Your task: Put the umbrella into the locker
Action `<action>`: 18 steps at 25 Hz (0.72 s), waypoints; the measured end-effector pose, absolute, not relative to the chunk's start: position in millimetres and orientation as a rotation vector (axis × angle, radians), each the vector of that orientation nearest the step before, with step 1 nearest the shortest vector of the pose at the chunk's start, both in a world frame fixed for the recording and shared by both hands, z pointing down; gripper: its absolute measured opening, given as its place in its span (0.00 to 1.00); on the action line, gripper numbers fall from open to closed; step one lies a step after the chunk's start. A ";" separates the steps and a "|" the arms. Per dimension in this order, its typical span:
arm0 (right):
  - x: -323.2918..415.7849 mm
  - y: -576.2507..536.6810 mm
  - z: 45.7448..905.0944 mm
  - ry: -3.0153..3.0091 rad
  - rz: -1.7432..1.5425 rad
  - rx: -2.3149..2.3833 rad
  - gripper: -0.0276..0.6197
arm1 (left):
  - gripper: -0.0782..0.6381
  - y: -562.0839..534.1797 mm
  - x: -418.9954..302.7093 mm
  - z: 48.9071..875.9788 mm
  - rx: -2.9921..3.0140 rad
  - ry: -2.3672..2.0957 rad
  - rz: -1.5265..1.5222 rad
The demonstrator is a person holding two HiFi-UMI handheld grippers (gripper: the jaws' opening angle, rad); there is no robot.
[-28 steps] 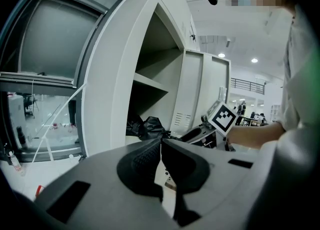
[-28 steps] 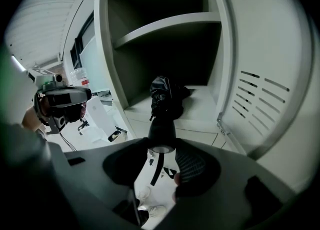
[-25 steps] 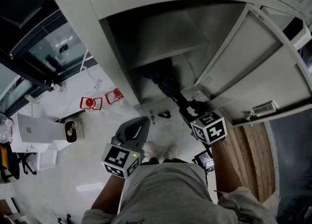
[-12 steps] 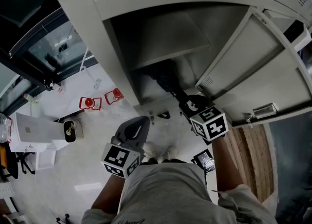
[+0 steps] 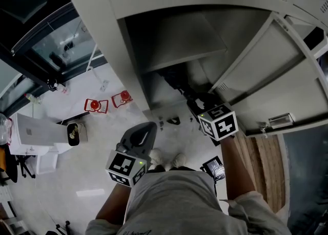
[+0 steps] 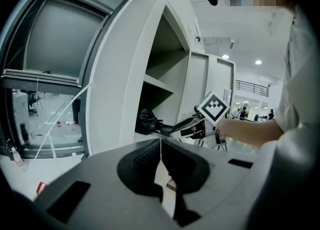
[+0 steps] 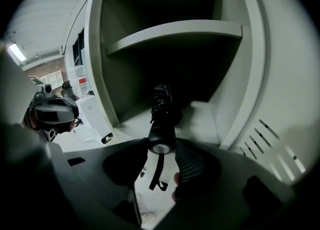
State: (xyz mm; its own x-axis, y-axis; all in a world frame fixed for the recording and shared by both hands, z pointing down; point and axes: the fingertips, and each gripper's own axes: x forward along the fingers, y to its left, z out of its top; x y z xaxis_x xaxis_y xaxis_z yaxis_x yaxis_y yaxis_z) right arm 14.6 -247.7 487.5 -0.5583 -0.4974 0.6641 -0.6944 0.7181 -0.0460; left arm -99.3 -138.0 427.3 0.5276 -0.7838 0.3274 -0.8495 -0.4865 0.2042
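1. The right gripper is clamped on the handle end of the black umbrella; a strap dangles beneath.
2. The umbrella's far end reaches into the open locker, in the compartment under the shelf.
3. The left gripper is outside the locker, jaws closed together, holding nothing.
4. The locker door stands open on the right.
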 end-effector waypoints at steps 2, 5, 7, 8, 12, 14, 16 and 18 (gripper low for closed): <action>13.2 -252.6 487.9 -2.273 0.401 0.908 0.33 | 0.14 -137.6 -102.4 428.2 2.425 -1.363 0.273; 9.7 -259.3 490.8 -2.267 0.399 0.904 0.33 | 0.14 -137.0 -107.2 428.6 2.414 -1.378 0.275; 6.9 -263.0 494.3 -2.263 0.401 0.899 0.33 | 0.14 -136.7 -110.7 428.7 2.406 -1.389 0.275; 5.5 -264.8 496.1 -2.260 0.401 0.897 0.33 | 0.14 -136.6 -112.5 428.8 2.403 -1.394 0.275; 0.1 -272.7 500.9 -2.249 0.398 0.887 0.33 | 0.14 -137.4 -117.5 429.3 2.390 -1.408 0.278; -2.3 -275.7 503.0 -2.245 0.398 0.882 0.33 | 0.14 -137.8 -119.1 429.7 2.386 -1.411 0.281; -4.2 -277.1 505.1 -2.240 0.398 0.876 0.33 | 0.14 -137.8 -120.7 429.8 2.385 -1.413 0.282; -4.6 -277.6 507.4 -2.233 0.398 0.872 0.33 | 0.14 -138.3 -121.8 429.6 2.384 -1.415 0.282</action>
